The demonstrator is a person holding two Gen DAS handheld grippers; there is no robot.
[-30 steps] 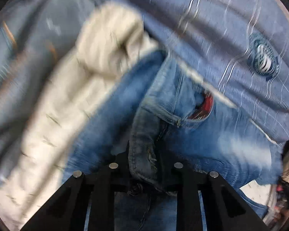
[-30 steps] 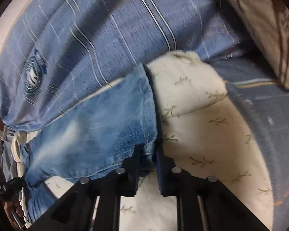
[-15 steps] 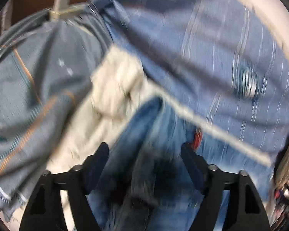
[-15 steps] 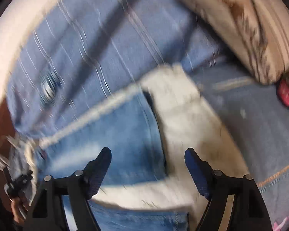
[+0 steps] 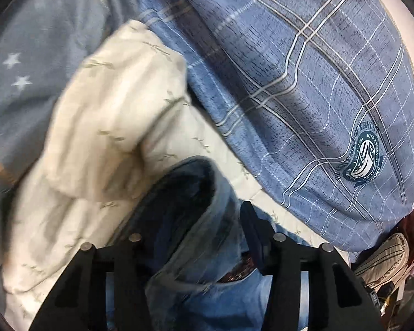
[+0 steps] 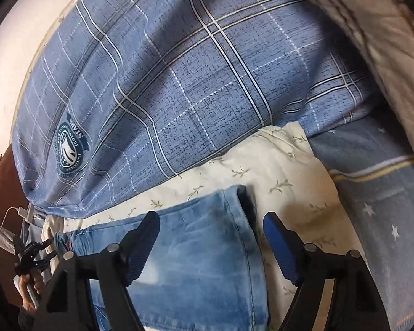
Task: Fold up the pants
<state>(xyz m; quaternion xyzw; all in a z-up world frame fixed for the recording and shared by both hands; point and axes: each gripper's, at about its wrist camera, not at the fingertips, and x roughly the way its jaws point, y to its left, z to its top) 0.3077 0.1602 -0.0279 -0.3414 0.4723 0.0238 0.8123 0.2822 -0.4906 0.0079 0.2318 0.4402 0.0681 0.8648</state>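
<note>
The blue jeans (image 6: 204,264) lie folded on a cream sheet with a leaf print (image 6: 278,176). In the right wrist view my right gripper (image 6: 209,242) is open, its jaws wide apart over the folded corner of the jeans, holding nothing. In the left wrist view the waistband end of the jeans (image 5: 196,220) bulges up between the jaws of my left gripper (image 5: 196,237). The left jaws stand apart around the denim; the left finger is mostly hidden behind the fabric. The other gripper (image 6: 30,253) shows small at the far left of the right wrist view.
A blue plaid pillow with a round crest (image 5: 303,82) lies just beyond the jeans, also in the right wrist view (image 6: 179,82). A grey-blue star-print blanket (image 6: 378,198) lies to the right, and to the left in the left wrist view (image 5: 27,69). A beige striped cushion (image 6: 372,27) sits top right.
Both grippers were shut on the jeans a second ago. Both have opened and let go, and the jeans now rest on the sheet. The left gripper has closed in part around the waistband.
</note>
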